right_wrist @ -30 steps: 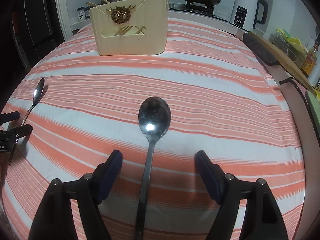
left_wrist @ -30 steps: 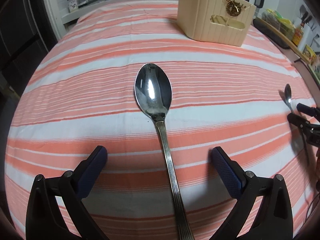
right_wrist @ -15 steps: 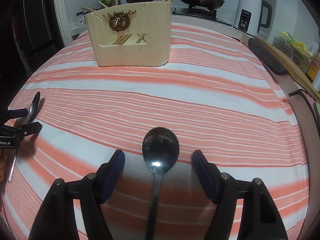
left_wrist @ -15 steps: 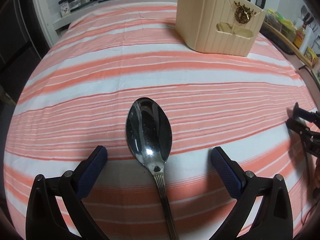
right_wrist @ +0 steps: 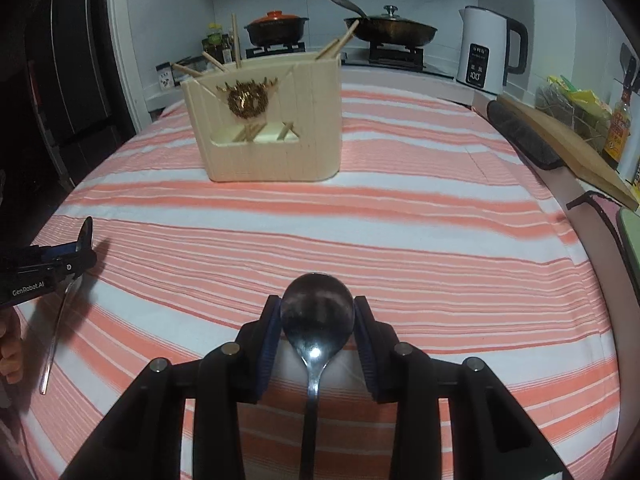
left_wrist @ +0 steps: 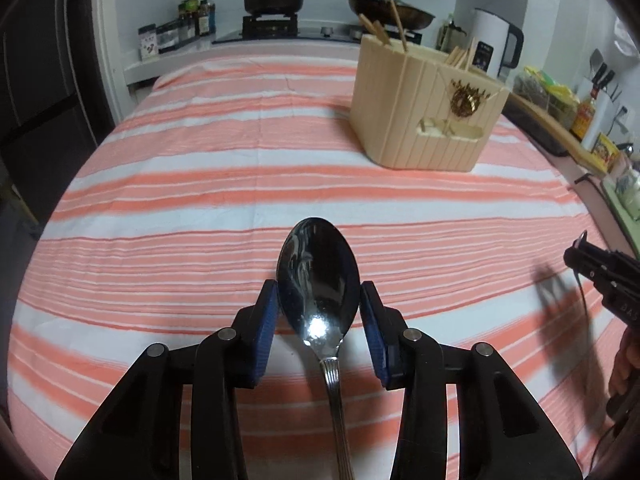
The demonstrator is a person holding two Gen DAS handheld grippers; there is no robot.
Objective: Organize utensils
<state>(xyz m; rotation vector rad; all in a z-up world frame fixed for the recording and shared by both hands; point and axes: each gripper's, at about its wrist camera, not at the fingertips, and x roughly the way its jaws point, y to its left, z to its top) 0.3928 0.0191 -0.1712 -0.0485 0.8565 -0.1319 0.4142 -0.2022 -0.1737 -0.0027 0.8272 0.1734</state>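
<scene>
Spoons clamped by the bowl, one in each gripper, above striped tablecloth (left_wrist: 200, 168): ribbed-handled spoon (left_wrist: 318, 280) between left gripper (left_wrist: 319, 300) pads, plain spoon (right_wrist: 317, 312) between right gripper (right_wrist: 317, 320) pads, jaws just closed narrow onto both; beige utensil holder (right_wrist: 272, 120) with chopsticks well beyond

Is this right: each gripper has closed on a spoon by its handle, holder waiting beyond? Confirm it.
Not quite. In both wrist views the fingers clamp each spoon by its bowl: left gripper on the ridged-handled spoon, right gripper on the darker spoon. The utensil holder does wait beyond.
</scene>
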